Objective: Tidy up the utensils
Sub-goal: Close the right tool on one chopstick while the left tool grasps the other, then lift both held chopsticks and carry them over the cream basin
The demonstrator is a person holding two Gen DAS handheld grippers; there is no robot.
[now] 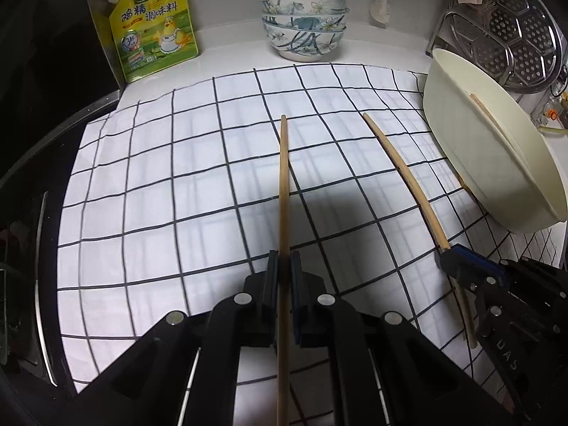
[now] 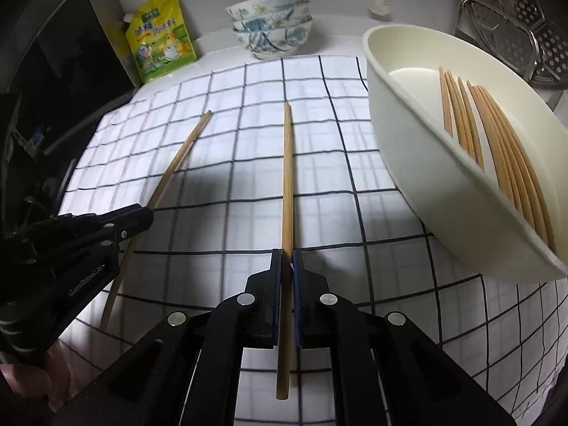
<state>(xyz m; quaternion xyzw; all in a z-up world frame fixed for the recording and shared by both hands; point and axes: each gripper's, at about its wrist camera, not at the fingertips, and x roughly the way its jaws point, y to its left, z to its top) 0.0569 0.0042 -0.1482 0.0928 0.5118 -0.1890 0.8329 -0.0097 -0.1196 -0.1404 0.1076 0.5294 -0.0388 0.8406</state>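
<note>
Overhead, two handheld grippers hover side by side above a white cloth [image 1: 149, 184] printed with a dark grid. Each one is clamped on a single wooden chopstick. The left gripper [image 1: 284, 266] pinches its chopstick [image 1: 283, 177] partway along the shaft, the long front end pointing forward over the cloth. The right gripper [image 2: 287, 266] grips the other chopstick [image 2: 287, 177] the same way, and the two sticks run roughly parallel, near each other but apart. Whether their tips touch the cloth cannot be told.

To the right sits a cream oval tub [image 2: 426, 163], tilted, with a bundle of matching chopsticks [image 2: 497, 142] lying along its inside. At the back stand stacked floral bowls [image 1: 303, 25] and a yellow seasoning pouch [image 1: 152, 25].

These sticks look light, stiff and smooth, so they are likely to pivot or slip in narrow pads. A hold closer to the middle would probably balance them best while pairing them or carrying them to the tub.
</note>
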